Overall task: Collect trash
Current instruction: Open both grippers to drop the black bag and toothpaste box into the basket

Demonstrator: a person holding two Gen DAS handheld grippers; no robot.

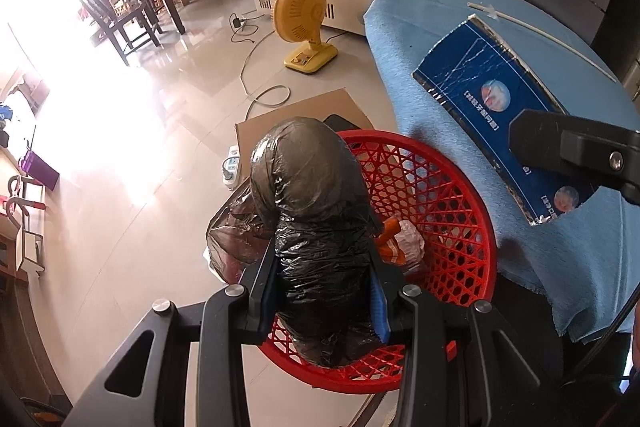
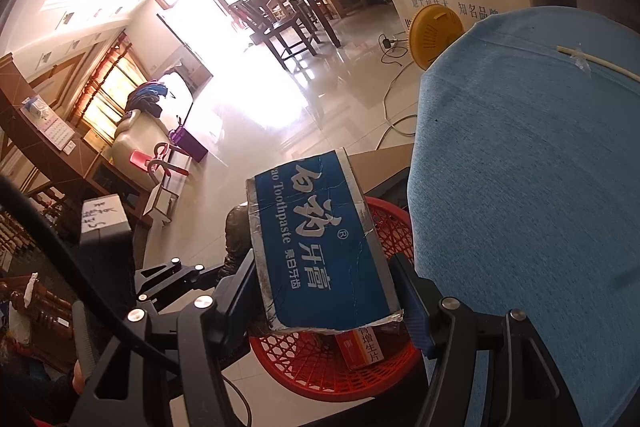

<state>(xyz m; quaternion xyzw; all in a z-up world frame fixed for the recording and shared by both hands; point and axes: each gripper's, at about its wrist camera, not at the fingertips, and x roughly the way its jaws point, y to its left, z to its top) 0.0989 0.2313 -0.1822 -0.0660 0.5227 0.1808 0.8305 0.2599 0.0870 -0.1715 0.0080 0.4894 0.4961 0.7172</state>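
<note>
My left claw (image 1: 324, 287) is clamped on a black plastic bag (image 1: 316, 227), holding it over the red basket (image 1: 440, 211) on the floor. My right claw (image 2: 328, 291) grips a blue toothpaste box (image 2: 320, 243) above that same basket, right beside the blue cloth (image 2: 528, 187). There's some orange packet (image 1: 394, 239) in the basket, hard to tell what.

Black linkage grippers (image 1: 324, 291), silver screws, blue-padded jaws.

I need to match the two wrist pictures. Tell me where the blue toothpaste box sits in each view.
Left wrist: blue toothpaste box at right, over the blue cloth, right gripper on it.
Right wrist: box at centre, clamped between the fingers, above the red basket.
Shared landmark: yellow fan.
</note>
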